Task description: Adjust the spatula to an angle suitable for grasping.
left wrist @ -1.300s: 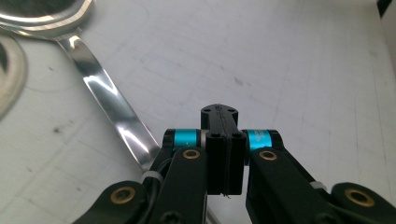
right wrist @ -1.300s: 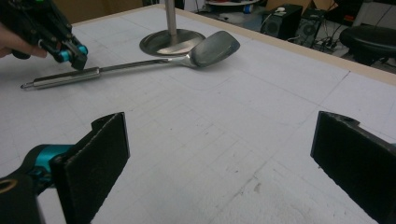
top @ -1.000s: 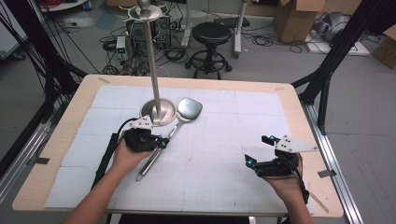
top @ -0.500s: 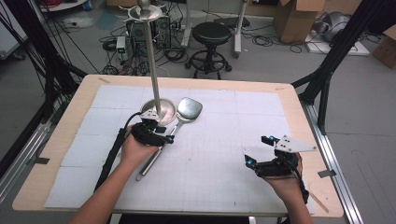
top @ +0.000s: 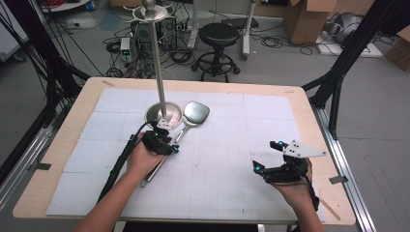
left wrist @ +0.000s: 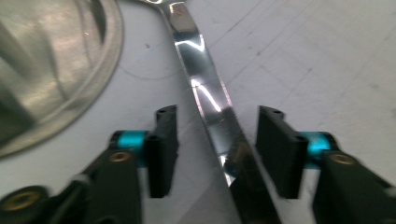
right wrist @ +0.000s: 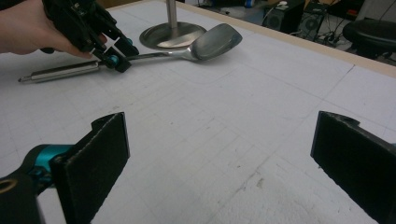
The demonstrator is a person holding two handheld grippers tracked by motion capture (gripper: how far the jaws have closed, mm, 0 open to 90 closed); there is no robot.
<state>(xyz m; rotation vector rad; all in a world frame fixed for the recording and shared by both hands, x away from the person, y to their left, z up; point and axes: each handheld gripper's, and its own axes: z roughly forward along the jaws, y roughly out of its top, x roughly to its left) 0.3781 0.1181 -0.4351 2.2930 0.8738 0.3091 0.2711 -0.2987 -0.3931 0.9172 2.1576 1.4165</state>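
1. Since a second ago the left gripper (top: 167, 143) has moved forward along the spatula (top: 186, 121), from the middle of its handle up to the thin neck close to the stand's round base (top: 164, 114). The right gripper (top: 270, 162) has not shifted.
2. The left gripper's jaws stand part open, one on each side of the shiny neck (left wrist: 212, 112), with a gap on both sides; nothing is gripped yet.
3. The spatula lies flat on the white mat (top: 227, 183), its blade (right wrist: 217, 41) just beside the base and its handle end (right wrist: 56, 72) pointing back toward the person.
4. To grip well, the person probably should centre the neck between the pads, lower until they nearly touch the mat, then close squarely; the polished metal looks slippery.
5. The base sits close on one side, so the near jaw likely has little room.
6. The right gripper's jaws are wide apart and empty, resting well away near the table's right edge (top: 333, 193).
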